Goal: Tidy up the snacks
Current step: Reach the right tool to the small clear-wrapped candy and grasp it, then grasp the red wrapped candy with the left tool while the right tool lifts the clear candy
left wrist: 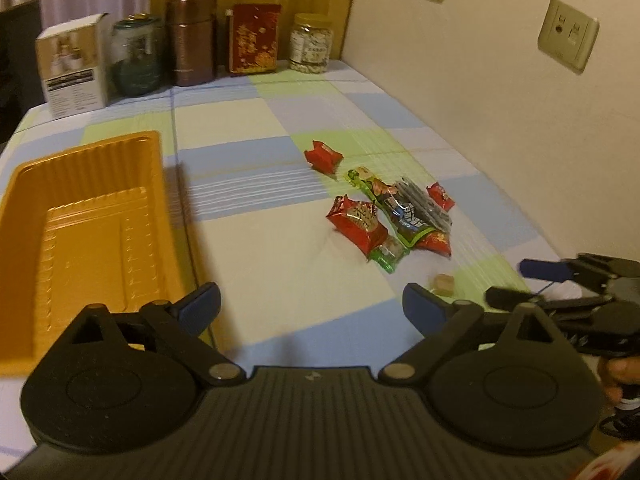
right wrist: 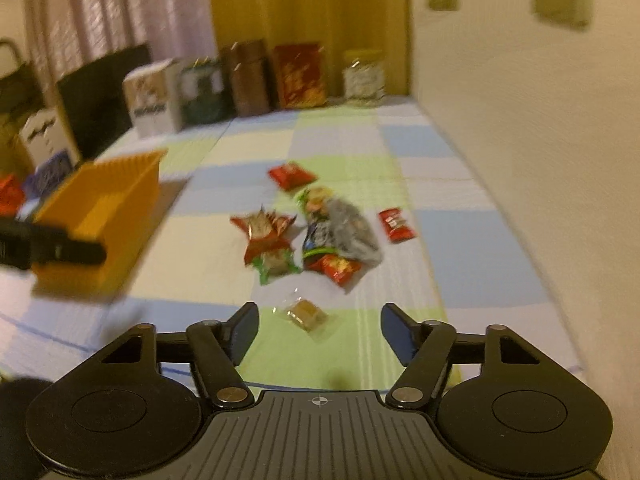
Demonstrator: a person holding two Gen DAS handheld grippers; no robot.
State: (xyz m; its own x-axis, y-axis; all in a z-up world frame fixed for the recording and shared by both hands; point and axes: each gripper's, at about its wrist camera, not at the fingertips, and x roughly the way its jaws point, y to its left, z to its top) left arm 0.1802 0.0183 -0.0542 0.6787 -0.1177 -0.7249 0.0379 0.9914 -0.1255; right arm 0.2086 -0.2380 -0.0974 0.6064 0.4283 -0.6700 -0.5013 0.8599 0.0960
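A pile of snack packets (left wrist: 390, 216) (right wrist: 320, 240), red, green and grey, lies on the checked cloth. Apart from it lie a red packet (left wrist: 323, 156) (right wrist: 291, 176), a small red packet (left wrist: 440, 196) (right wrist: 396, 225) and a brown candy in a clear wrapper (left wrist: 442, 283) (right wrist: 306, 313). An orange tray (left wrist: 152, 184) (right wrist: 120, 184) stands empty on the left. My left gripper (left wrist: 310, 300) is open over bare cloth beside the tray. My right gripper (right wrist: 319, 316) is open, with the brown candy on the cloth just ahead between its fingers, untouched.
Along the back edge stand a white box (left wrist: 72, 68), a glass jar (left wrist: 138, 56), a brown tin (left wrist: 191, 40), a red box (left wrist: 254, 38) and a plastic jar (left wrist: 311, 44). A wall with sockets (left wrist: 568, 34) bounds the right side. A person's hand (left wrist: 618, 372) holds the right gripper.
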